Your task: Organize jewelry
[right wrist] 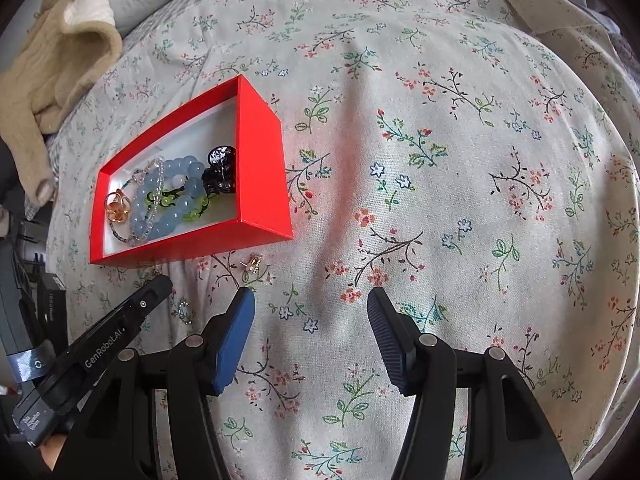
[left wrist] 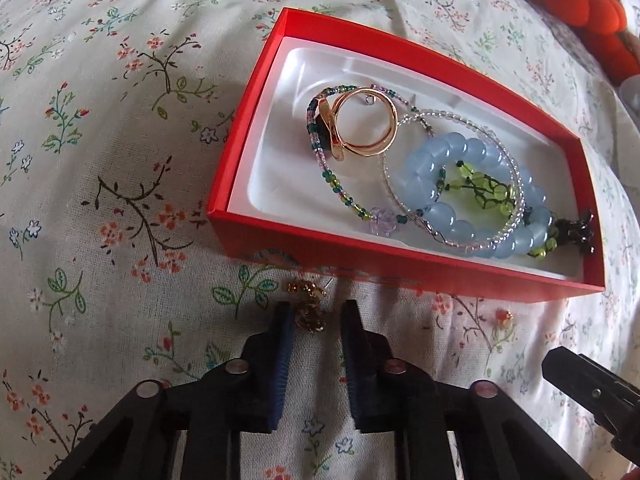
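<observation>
A red box (left wrist: 400,270) with a white liner lies on the floral bedsheet; it also shows in the right wrist view (right wrist: 260,168). In it lie a gold ring (left wrist: 360,128), a thin green-and-purple beaded bracelet (left wrist: 340,196), a blue bead bracelet (left wrist: 464,184), green beads and a black hair clip (right wrist: 218,172). My left gripper (left wrist: 316,314) is open, its fingertips on either side of a small gold earring (left wrist: 310,316) on the sheet just in front of the box. A second gold piece (left wrist: 306,289) lies just beyond. My right gripper (right wrist: 312,304) is open and empty over the sheet.
A small gold earring (right wrist: 253,263) lies on the sheet by the box's near corner, also in the left wrist view (left wrist: 506,317). A beige knitted garment (right wrist: 52,64) lies at the far left. An orange plush thing (left wrist: 592,12) lies beyond the box.
</observation>
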A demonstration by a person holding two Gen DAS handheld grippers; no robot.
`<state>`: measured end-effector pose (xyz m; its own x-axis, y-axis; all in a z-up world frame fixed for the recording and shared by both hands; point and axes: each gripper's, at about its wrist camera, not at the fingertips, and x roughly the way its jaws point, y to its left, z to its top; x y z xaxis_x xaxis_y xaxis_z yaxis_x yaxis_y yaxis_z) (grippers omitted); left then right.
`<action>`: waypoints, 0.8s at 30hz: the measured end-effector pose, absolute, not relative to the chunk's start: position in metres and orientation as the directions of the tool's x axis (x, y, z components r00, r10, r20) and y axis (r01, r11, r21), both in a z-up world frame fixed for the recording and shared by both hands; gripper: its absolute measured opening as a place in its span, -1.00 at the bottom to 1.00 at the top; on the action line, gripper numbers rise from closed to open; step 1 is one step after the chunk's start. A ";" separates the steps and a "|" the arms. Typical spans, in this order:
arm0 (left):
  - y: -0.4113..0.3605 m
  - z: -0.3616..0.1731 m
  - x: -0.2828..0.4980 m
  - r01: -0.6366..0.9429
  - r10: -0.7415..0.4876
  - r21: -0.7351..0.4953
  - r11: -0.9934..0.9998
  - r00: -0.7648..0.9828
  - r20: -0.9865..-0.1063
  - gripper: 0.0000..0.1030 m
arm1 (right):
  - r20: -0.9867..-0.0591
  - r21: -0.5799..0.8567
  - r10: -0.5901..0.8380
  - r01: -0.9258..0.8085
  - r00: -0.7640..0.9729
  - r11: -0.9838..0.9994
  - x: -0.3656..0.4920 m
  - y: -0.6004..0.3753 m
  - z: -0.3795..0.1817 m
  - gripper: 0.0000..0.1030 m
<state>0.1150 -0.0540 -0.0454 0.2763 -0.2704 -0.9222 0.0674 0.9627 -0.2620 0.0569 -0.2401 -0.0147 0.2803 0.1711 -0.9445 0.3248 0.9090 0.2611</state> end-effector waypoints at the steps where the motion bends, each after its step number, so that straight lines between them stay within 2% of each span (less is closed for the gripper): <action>1: -0.054 -0.046 0.116 0.070 -0.267 -0.258 0.964 0.276 -0.923 -0.83 | -0.945 0.259 0.170 0.324 0.279 0.910 0.057 -0.240 -0.015 0.20; 5: -0.054 -0.045 0.118 0.071 -0.271 -0.262 0.962 0.277 -0.922 -0.90 | -0.947 0.253 0.168 0.317 0.273 0.914 0.059 -0.235 -0.015 0.20; 21: -0.003 -0.027 0.098 0.096 -0.252 -0.234 0.968 0.300 -0.920 -0.90 | -0.952 0.238 0.181 0.226 0.249 0.944 0.069 -0.173 -0.021 0.19; 23: 0.005 -0.025 0.096 0.098 -0.250 -0.231 0.968 0.302 -0.920 -0.90 | -0.949 0.243 0.188 0.210 0.252 0.947 0.071 -0.164 -0.021 0.11; 24: 0.008 -0.025 0.094 0.100 -0.249 -0.230 0.968 0.302 -0.920 -0.90 | -0.946 0.254 0.200 0.200 0.255 0.946 0.073 -0.160 -0.020 -0.11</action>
<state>0.0945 0.0083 -0.0248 0.3021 -0.2494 -0.9201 0.0997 0.9681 -0.2297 0.0729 -0.1603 -0.0201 0.2547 0.1998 -0.9461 0.1999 0.9464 0.2537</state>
